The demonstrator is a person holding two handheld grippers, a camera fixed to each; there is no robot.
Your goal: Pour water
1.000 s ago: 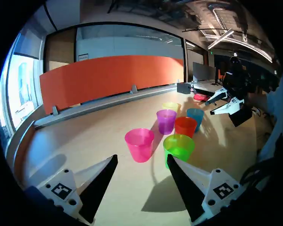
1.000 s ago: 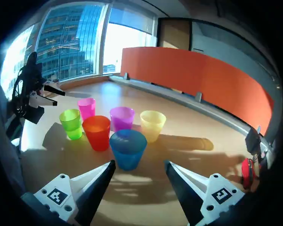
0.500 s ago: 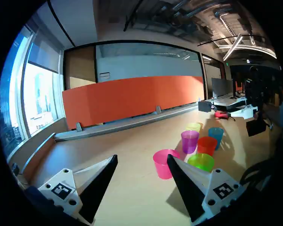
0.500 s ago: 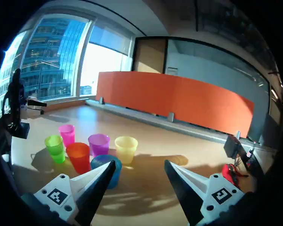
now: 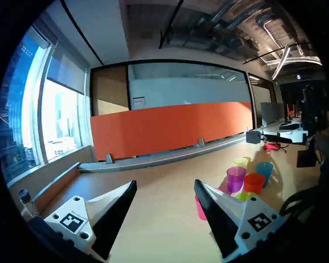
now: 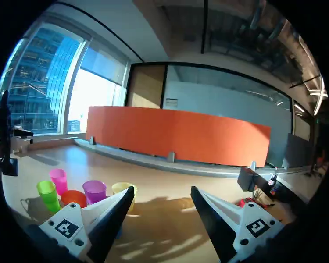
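Gaping empty, my left tool (image 5: 164,182) and right tool (image 6: 161,188) aimed high. Tilting down to the cups (image 5: 236,177) seemed wise.

cups (image 6: 94,191) clustered on table (image 6: 164,228), partition (image 6: 177,136) behind

The left gripper (image 5: 164,182) and right gripper (image 6: 161,188) look alike: white pointed fingers (image 5: 234,215) with black inner faces, each with a square black-and-white marker (image 5: 72,222) and small screw holes.
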